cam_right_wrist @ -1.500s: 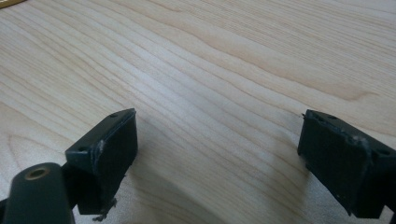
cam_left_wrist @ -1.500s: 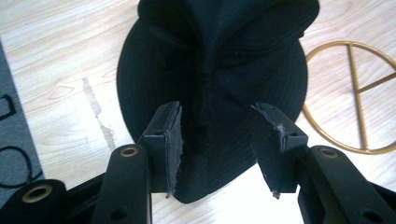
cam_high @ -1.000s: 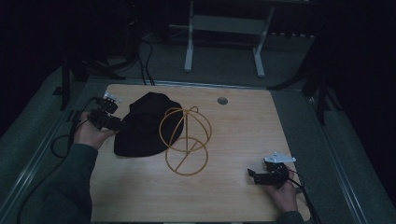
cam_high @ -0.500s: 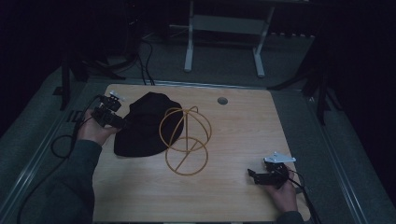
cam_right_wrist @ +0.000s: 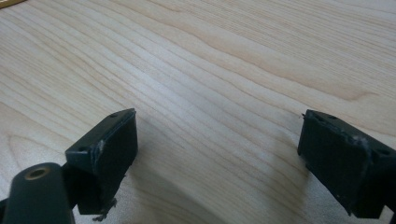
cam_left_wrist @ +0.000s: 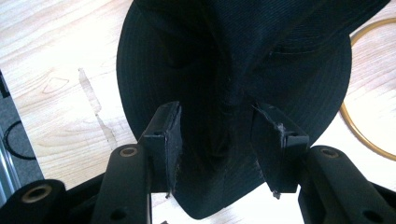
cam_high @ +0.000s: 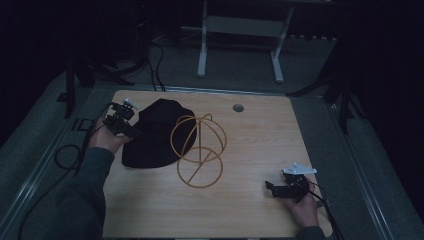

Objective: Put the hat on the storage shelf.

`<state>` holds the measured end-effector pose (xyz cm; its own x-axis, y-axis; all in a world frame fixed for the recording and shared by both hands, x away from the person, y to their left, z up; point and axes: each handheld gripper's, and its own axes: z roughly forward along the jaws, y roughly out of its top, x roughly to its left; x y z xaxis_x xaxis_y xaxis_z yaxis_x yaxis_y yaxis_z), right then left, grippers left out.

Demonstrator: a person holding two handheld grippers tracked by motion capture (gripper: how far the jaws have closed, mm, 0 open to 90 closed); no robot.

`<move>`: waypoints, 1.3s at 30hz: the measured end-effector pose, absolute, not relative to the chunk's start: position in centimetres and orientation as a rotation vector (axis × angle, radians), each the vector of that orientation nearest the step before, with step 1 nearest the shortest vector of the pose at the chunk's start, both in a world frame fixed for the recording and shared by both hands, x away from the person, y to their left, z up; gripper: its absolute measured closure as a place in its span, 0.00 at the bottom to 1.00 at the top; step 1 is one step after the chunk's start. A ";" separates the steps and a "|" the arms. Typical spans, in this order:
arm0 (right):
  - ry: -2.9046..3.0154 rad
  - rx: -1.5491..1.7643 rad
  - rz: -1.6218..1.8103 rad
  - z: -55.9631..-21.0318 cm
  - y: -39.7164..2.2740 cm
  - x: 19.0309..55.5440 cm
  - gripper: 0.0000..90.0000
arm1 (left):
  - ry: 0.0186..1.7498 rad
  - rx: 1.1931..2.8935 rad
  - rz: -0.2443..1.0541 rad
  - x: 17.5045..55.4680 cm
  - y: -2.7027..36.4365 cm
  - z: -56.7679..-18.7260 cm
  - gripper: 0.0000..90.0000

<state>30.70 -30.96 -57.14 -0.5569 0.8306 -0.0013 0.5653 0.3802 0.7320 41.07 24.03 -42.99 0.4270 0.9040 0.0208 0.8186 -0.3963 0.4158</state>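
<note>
A black brimmed hat (cam_high: 155, 135) lies flat on the left half of the wooden table (cam_high: 260, 140). A gold wire stand (cam_high: 198, 150), made of hoops, stands just to its right and overlaps its edge. My left gripper (cam_high: 133, 131) is at the hat's left brim. In the left gripper view the hat (cam_left_wrist: 233, 60) runs between the spread jaws of the left gripper (cam_left_wrist: 217, 135), whose pads do not press on it; the jaws have just closed a little. My right gripper (cam_high: 271, 187) rests open near the front right corner, and the right gripper (cam_right_wrist: 217, 154) has bare wood between its jaws.
A round grommet (cam_high: 238, 107) sits in the table's far edge. Part of the gold hoop (cam_left_wrist: 369, 135) lies right of the hat in the left gripper view. A cable (cam_high: 67, 155) trails off the table's left side. A white desk frame (cam_high: 240, 30) stands beyond the table.
My left gripper has shifted a little away from the person and right, onto the hat's brim. The right gripper, the hat and the wire stand have stayed put.
</note>
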 end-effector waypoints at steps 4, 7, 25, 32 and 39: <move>2.276 1.215 0.990 -57.1 -31.0 30.7 0.13 | 1.491 2.353 0.308 41.7 24.2 -43.4 0.61; 2.276 1.215 0.990 -57.1 -31.0 30.7 0.13 | 1.495 2.369 0.283 42.0 24.2 -43.6 0.62; 2.276 1.214 0.990 -57.1 -31.0 30.7 0.13 | 1.469 2.492 0.232 43.4 22.4 -45.9 0.74; 2.276 1.214 0.990 -57.1 -31.0 30.7 0.13 | 1.424 2.505 0.230 43.2 22.4 -45.8 0.96; 2.276 1.214 0.990 -57.1 -31.0 30.7 0.13 | 1.350 2.472 0.219 42.6 22.5 -45.0 0.98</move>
